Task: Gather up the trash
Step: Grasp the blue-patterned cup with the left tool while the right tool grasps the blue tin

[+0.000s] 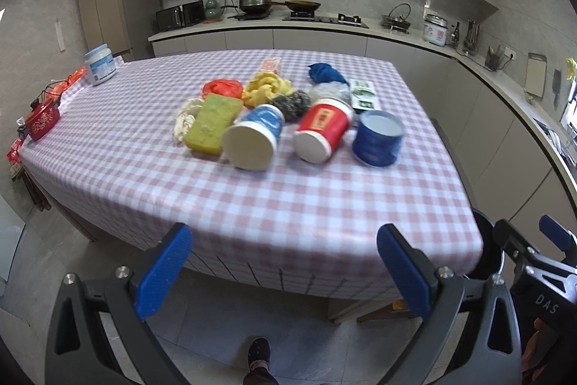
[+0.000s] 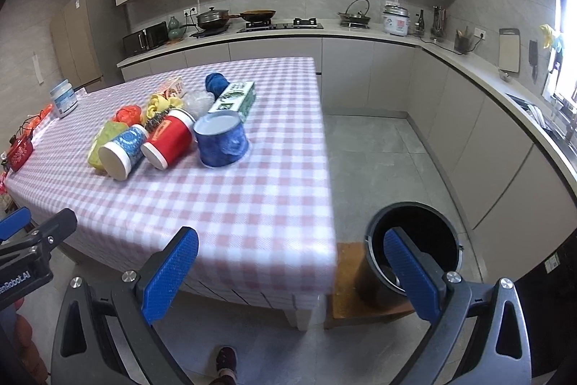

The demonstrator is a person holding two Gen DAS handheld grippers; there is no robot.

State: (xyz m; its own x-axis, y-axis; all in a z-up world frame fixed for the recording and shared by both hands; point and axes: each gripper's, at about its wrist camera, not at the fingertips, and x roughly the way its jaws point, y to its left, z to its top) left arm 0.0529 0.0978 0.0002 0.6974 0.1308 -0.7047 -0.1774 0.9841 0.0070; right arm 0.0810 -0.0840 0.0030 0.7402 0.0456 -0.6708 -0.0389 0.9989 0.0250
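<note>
Am holding left gripper (image 1: 285, 271) and right gripper (image 2: 290, 271) off table's near edge — both spread wide, empty. Trash pile (image 1: 288, 118) lying mid-table; bin (image 2: 414, 251) waiting below near right corner — short drop.

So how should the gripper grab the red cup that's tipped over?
Probably across its round side, coming down from above. The red cup lies on its side with its white bottom facing the table's near edge. The blue cup lies close on its left, so close the gripper front-to-back along the middle.
</note>
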